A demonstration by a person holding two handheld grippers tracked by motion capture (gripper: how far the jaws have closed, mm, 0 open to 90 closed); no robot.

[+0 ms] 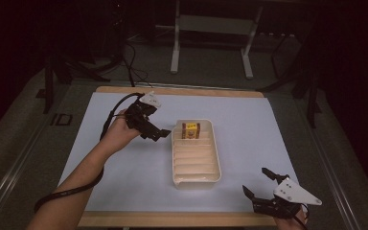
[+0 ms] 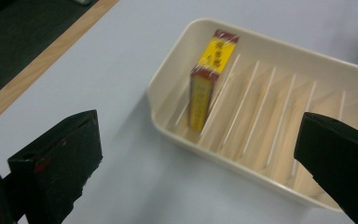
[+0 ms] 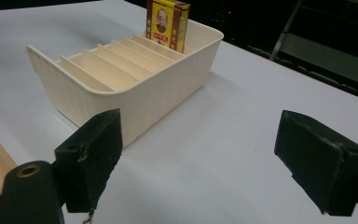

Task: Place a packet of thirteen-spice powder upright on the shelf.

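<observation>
My left gripper point(image 1: 165, 132), jaws wide and empty, sits just left of the upright yellow box point(image 1: 191, 130), probably nearer than the open, empty right gripper point(image 1: 258, 184).

Table: a wooden top point(image 1: 182, 89) showed as a pale edge along the far and near sides, under a light blue-white sheet point(image 1: 249, 124).
Floor: dark grey carpet point(image 1: 211, 72) lay beyond the table.
Furniture: a white metal frame stand point(image 1: 211, 24) stood on the floor behind the table, on two upright legs with flat feet.
Sides: dark grey panels point(image 1: 24, 143) flanked the table left and right.
Cables: black cables point(image 1: 129, 57) trailed over the floor, far left.
Light: the room was dim; the tabletop was the brightest area.
</observation>
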